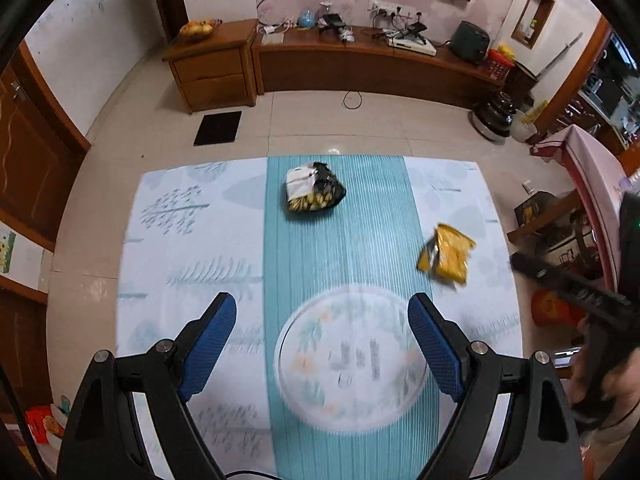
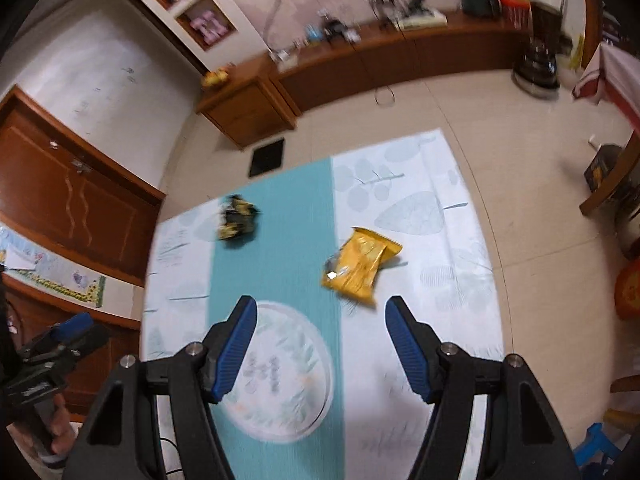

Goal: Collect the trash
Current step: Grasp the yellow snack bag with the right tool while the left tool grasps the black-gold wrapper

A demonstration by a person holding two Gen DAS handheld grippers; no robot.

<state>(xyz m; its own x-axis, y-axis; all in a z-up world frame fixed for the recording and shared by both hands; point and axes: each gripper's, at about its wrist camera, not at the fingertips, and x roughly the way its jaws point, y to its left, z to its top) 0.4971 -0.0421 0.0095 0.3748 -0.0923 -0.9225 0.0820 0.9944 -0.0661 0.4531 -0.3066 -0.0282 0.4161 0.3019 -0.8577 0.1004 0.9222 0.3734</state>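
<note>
While angled down over table [image 1: 192, 240], left gripper [image 1: 322, 312], right gripper [image 2: 320, 316]: fingers wide, empty.

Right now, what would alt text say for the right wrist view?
An open claw hovers above a tablecloth holding a yellow snack wrapper, a crumpled black wrapper and a round patterned plate; wooden cabinets line the far wall.
</note>
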